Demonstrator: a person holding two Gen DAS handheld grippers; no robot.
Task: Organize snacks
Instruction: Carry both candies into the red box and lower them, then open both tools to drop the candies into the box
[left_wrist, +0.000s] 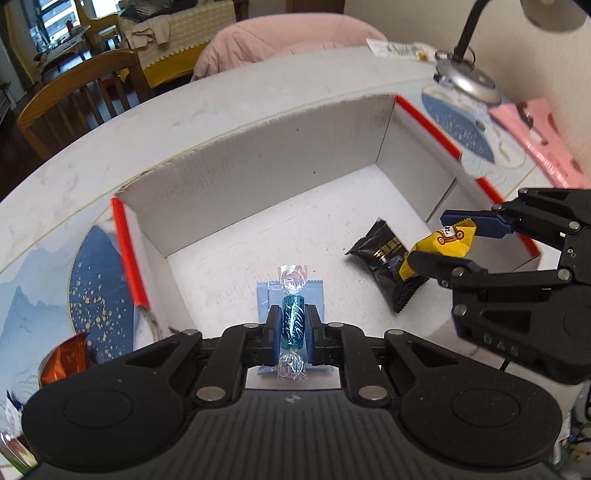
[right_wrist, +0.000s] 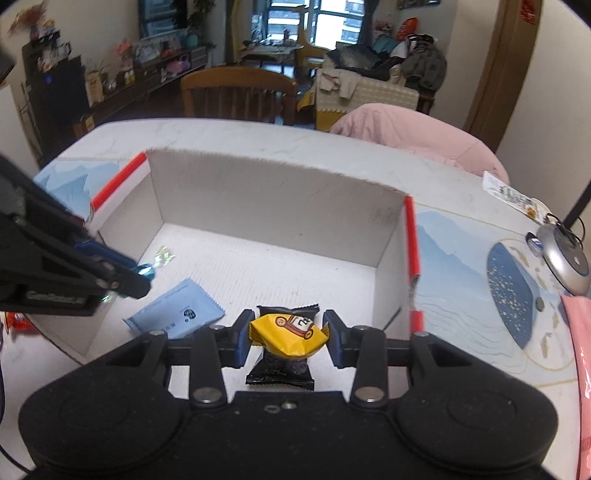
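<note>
A white cardboard box (left_wrist: 258, 166) (right_wrist: 273, 188) with red edges stands open on the table. My left gripper (left_wrist: 293, 326) (right_wrist: 142, 275) is shut on a teal twist-wrapped candy (left_wrist: 293, 325) and hangs over the box's near left part, above a light blue packet (left_wrist: 264, 295) (right_wrist: 177, 310) on the box floor. My right gripper (right_wrist: 290, 332) (left_wrist: 441, 240) is shut on a yellow wrapped snack (right_wrist: 288, 332) (left_wrist: 443, 243) over the right part of the box. Under it lies a black snack packet (left_wrist: 384, 262) (right_wrist: 280, 373).
An orange foil snack (left_wrist: 64, 362) lies on the table left of the box. A desk lamp base (left_wrist: 467, 79) (right_wrist: 567, 260), a pink packet (left_wrist: 543, 140) and a white wrapper (right_wrist: 511, 195) sit to the right. Wooden chairs (right_wrist: 236, 92) stand beyond the table's far edge.
</note>
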